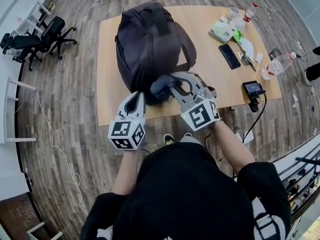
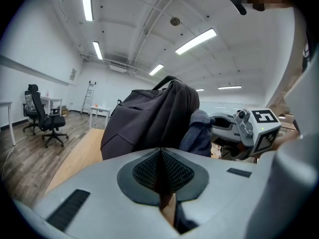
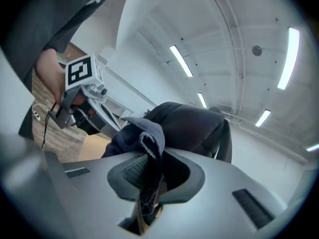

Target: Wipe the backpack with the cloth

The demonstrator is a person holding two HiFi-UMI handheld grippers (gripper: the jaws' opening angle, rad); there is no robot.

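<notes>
A dark backpack [image 1: 150, 44] lies on the wooden table [image 1: 107, 59], its bottom end toward me. A blue-grey cloth [image 1: 160, 85] is bunched against that near end, and my right gripper [image 1: 170, 83] is shut on it. In the right gripper view the cloth [image 3: 142, 133] is pinched between the pads of the right gripper [image 3: 149, 168], with the backpack [image 3: 194, 123] just behind. My left gripper [image 1: 138, 95] is shut with nothing in it, its tips by the backpack's near left corner. In the left gripper view the left gripper [image 2: 160, 156] points at the backpack [image 2: 149, 118], with the cloth [image 2: 199, 131] to its right.
A black phone [image 1: 230, 55], a plastic bottle [image 1: 277, 64], a small black device with a cable [image 1: 252, 89] and several small items [image 1: 225, 30] lie on the table's right side. Black office chairs [image 1: 40, 39] stand on the floor at the left.
</notes>
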